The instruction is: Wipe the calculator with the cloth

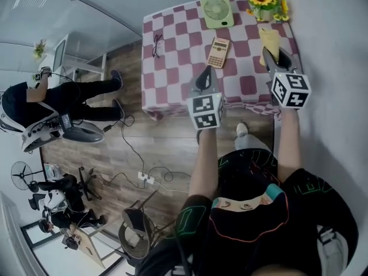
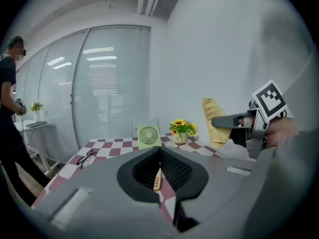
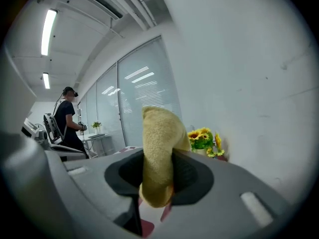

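A tan calculator (image 1: 218, 52) lies on the pink-and-white checkered table (image 1: 172, 50), near its middle. My left gripper (image 1: 205, 75) hovers over the table's near edge, just short of the calculator, with its jaws shut and nothing held. In the left gripper view a strip of the calculator (image 2: 157, 179) shows below the closed jaw tips (image 2: 160, 150). My right gripper (image 1: 269, 56) is at the table's right side, shut on a yellow cloth (image 1: 268, 39). The cloth (image 3: 158, 153) stands up between the jaws and hides what lies ahead. The cloth (image 2: 213, 119) also shows in the left gripper view.
A green fan (image 1: 217, 11) and a pot of sunflowers (image 1: 266, 2) stand at the table's far edge. Glasses (image 1: 156, 45) lie at the table's left. A wall (image 1: 333, 50) runs close on the right. A person (image 1: 52, 99) stands on the wooden floor at left, near cables (image 1: 145, 178).
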Tool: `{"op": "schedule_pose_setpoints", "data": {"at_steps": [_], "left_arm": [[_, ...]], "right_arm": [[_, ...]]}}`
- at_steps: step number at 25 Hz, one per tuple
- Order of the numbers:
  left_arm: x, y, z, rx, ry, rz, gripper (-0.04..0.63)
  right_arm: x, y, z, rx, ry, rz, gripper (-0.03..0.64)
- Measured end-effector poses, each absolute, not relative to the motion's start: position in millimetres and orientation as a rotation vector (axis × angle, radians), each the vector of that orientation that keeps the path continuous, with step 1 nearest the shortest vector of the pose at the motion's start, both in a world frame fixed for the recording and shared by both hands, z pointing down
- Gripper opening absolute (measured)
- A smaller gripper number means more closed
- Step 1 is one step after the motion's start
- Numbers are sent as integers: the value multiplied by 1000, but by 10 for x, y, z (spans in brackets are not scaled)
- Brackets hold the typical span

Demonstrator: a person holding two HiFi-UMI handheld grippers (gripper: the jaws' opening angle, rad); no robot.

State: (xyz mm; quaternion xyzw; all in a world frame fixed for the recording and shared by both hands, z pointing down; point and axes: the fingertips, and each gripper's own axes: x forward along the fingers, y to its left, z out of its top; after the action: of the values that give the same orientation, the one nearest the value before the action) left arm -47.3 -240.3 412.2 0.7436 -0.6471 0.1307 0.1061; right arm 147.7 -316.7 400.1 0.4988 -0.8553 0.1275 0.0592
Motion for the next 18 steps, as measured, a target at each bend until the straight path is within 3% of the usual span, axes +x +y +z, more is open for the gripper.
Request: {"op": "schedule_pose_setpoints", "data": {"at_steps": [18], "left_arm": [[-690, -2783, 4458, 2145, -1892, 363, 9]], "right_arm": [[1101, -3575, 4384, 1345, -2546, 331, 124]]}}
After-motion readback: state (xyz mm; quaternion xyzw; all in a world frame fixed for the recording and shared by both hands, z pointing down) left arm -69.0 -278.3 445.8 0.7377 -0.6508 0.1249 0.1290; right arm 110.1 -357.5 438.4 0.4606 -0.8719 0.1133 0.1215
